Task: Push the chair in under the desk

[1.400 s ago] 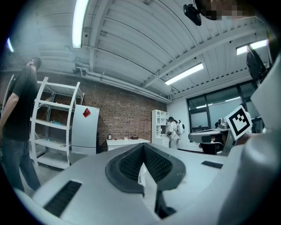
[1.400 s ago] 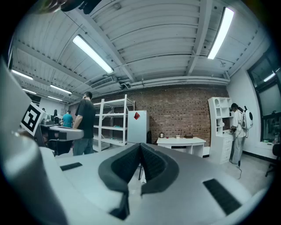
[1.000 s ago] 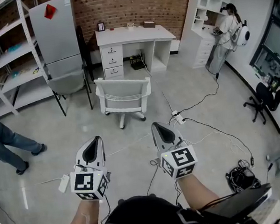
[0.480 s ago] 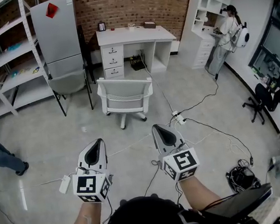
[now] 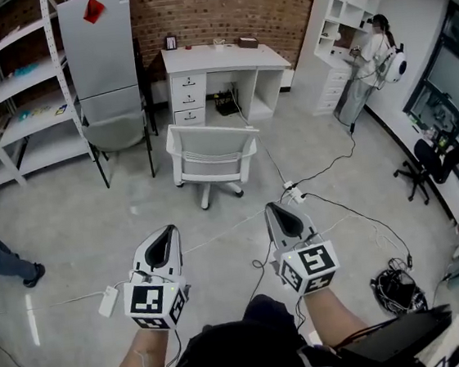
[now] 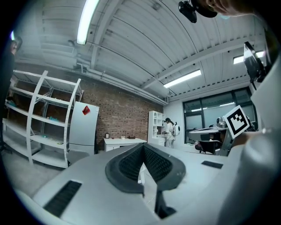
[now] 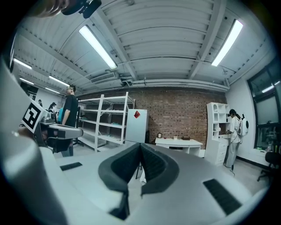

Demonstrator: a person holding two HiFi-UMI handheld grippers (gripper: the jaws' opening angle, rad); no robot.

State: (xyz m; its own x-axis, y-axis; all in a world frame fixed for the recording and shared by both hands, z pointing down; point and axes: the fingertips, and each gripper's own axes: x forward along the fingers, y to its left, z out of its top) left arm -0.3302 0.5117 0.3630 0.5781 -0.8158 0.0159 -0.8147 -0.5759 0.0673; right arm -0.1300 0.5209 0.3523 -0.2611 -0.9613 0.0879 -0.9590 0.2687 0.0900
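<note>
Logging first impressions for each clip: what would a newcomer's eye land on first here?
The white chair stands out mid-room, its back toward the camera, apart from the white desk at the brick wall. Low in the head view, the left gripper and right gripper point toward it, both shut and empty.

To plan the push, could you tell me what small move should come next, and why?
Probably bring the left gripper and right gripper, both shut and empty, forward to the back of the white chair, which stands clear of the desk, untouched.
</note>
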